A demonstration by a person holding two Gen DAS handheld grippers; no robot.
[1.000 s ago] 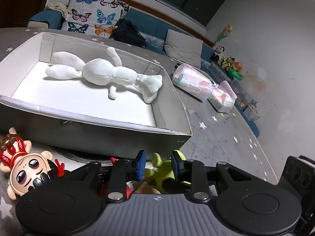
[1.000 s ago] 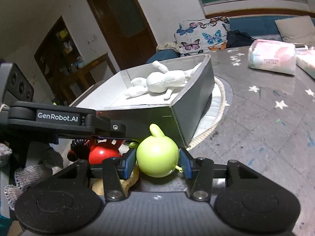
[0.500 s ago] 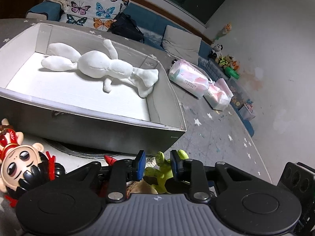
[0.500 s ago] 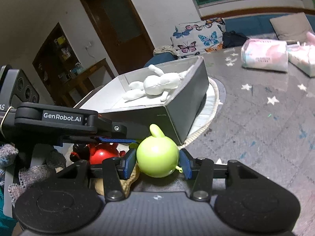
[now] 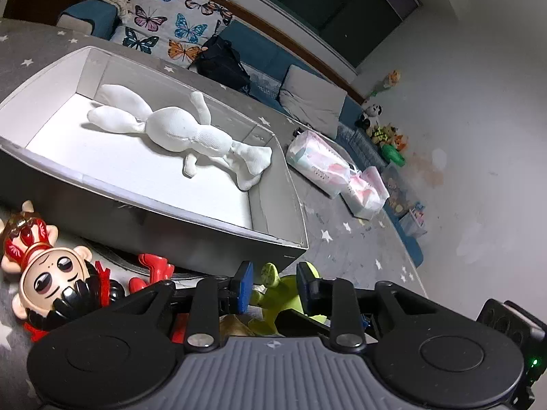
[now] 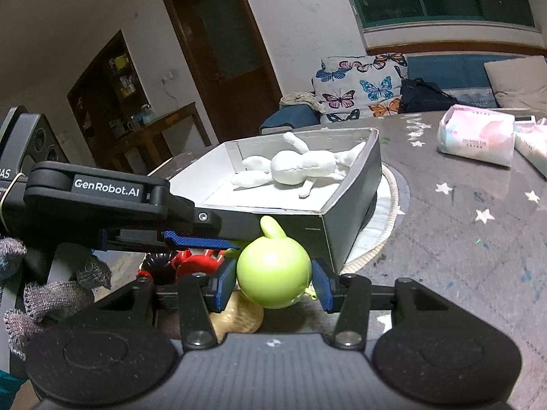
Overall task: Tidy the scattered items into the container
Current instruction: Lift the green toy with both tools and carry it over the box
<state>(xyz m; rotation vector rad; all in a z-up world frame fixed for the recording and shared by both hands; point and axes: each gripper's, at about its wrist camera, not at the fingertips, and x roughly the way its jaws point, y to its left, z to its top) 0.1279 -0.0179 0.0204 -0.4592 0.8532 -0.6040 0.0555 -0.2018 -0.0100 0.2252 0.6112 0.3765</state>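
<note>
The right gripper (image 6: pixel 274 282) has its blue pads pressed against either side of a round lime-green toy (image 6: pixel 273 270) with a stubby stem on top, so it is clamped on it. The toy sits low, just in front of the near corner of the grey box (image 6: pixel 348 235), outside it. The left gripper (image 5: pixel 274 285) reaches in from the side at the same toy; its pads stand a narrow way apart on either side of the green figure (image 5: pixel 273 294), and I cannot tell whether they touch it. In the right wrist view that gripper (image 6: pixel 201 241) shows as a black arm marked GenRobot.AI, its blue pad just beside the green ball.

Inside the box (image 5: pixel 191 218) a white cloth doll (image 5: pixel 181 133) lies flat on the white floor, stretched along the far wall. Outside, by the box's near wall, a big-eyed figurine in red (image 5: pixel 44 276) lies on its back on the star-patterned grey table (image 5: pixel 359 249), with a red toy (image 6: pixel 195 263) and a tan one (image 6: pixel 239 317) close under the grippers. Two packs of tissues (image 5: pixel 318 164) lie well apart from the box, towards the table's far edge. A butterfly cushion (image 6: pixel 359 89) rests on the blue sofa behind.
</note>
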